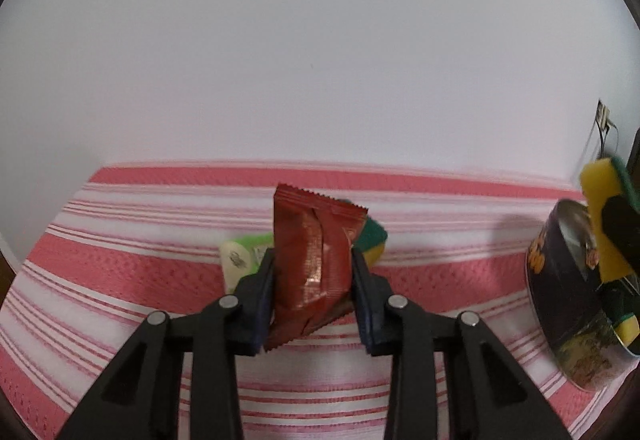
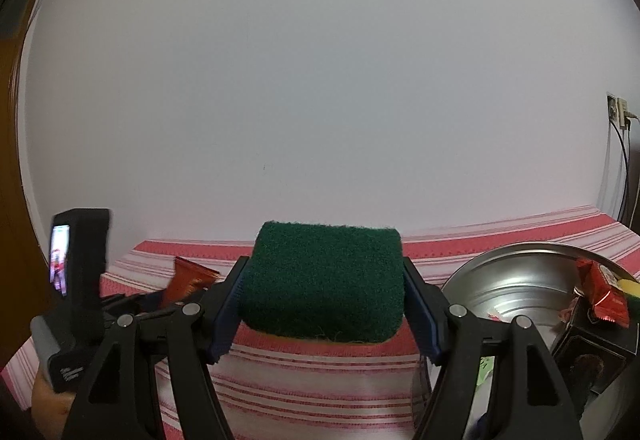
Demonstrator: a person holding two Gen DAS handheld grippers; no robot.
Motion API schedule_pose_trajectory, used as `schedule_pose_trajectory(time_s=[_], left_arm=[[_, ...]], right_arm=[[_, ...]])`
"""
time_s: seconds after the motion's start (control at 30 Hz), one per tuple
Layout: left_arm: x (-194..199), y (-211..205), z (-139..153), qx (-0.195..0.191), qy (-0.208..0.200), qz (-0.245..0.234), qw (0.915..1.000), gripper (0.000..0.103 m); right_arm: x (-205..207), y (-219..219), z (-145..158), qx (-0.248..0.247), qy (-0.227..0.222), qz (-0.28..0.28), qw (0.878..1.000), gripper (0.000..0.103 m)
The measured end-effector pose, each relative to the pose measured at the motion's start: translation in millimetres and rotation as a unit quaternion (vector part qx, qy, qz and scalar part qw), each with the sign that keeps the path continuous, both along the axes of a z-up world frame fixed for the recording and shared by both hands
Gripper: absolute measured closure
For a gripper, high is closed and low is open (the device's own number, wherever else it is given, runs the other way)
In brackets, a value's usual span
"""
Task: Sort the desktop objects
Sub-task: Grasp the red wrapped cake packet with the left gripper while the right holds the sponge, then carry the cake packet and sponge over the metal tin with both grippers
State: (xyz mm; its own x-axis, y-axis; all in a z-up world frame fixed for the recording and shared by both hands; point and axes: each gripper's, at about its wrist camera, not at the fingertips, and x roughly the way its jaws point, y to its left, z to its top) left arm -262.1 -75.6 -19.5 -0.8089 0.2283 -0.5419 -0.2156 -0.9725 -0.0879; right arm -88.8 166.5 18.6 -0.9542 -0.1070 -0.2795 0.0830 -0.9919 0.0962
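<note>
My left hand-held gripper [image 1: 313, 280] is clamped on a red-brown snack packet [image 1: 312, 260], its pads pressing both sides, the packet standing upright between them with its lower end just above the red-and-white striped cloth on the desk [image 1: 120, 280]; behind it, toward the desk's far edge, I see a pale green-and-white sachet [image 1: 238, 260] and a yellow-and-green sponge [image 1: 374, 240] lying on the cloth; my right hand-held gripper [image 2: 322, 300] stands about half open yet grips a scouring sponge [image 2: 324, 280], green face toward the camera, held clear of the cloth; at the desk's right edge stands a round metal tin [image 2: 520, 280], open, with a red packet [image 2: 600, 296] and a dark box [image 2: 592, 344] inside it; I cannot tell what else lies within.
</note>
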Motion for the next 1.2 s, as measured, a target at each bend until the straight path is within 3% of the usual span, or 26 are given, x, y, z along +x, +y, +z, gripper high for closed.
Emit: schedule_pose_trajectory(time_s=[0.23, 0.47, 1.2], left_arm=[[22.7, 5.1, 5.8, -0.006, 0.033, 0.025, 0.9991, 0.069], [37.9, 10.1, 6.2, 0.001, 0.045, 0.043, 0.998, 0.069], [70.3, 26.6, 6.6, -0.009, 0.078, 0.048, 0.9958, 0.069]], right_arm=[[-1.2, 10.2, -2.3, 0.009, 0.012, -0.006, 1.0, 0.03], [14.1, -18.6, -9.8, 0.029, 0.023, -0.012, 0.999, 0.03], [48.7, -34.4, -23.6, 0.077, 0.057, -0.02, 0.995, 0.03]])
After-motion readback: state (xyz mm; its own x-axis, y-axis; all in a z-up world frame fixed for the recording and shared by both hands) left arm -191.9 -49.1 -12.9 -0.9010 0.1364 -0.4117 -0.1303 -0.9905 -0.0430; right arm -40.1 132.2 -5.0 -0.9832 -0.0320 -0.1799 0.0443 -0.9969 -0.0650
